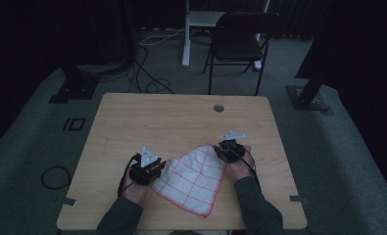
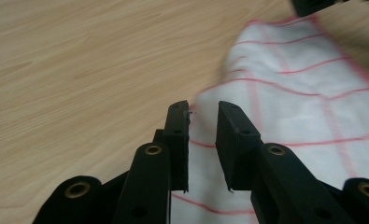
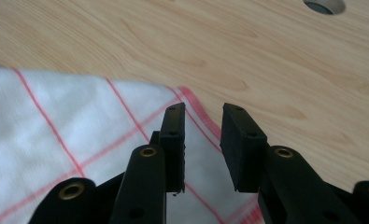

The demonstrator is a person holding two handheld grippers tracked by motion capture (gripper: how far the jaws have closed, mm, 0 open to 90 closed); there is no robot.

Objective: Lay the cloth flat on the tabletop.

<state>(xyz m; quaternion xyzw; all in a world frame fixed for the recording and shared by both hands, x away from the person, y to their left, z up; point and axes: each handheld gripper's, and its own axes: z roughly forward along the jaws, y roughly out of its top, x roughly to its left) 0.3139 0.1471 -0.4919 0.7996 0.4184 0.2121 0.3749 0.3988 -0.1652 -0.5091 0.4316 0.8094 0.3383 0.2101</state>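
A white cloth (image 1: 196, 178) with a red grid and red hem lies flat on the wooden table (image 1: 171, 120), near its front edge. My left gripper (image 1: 160, 167) is at the cloth's left corner. In the left gripper view the gripper (image 2: 203, 135) is open, its jaws a little apart astride the cloth (image 2: 289, 93) edge. My right gripper (image 1: 221, 149) is at the cloth's far right corner. In the right gripper view the gripper (image 3: 203, 140) is open over the hemmed corner of the cloth (image 3: 56, 135). Neither grips the fabric.
A round cable hole (image 1: 218, 107) sits in the table's far side and is in the right gripper view too (image 3: 324, 4). A black folding chair (image 1: 240, 41) and a white desk leg (image 1: 186, 34) stand beyond the table. Cables (image 1: 147, 73) lie on the floor.
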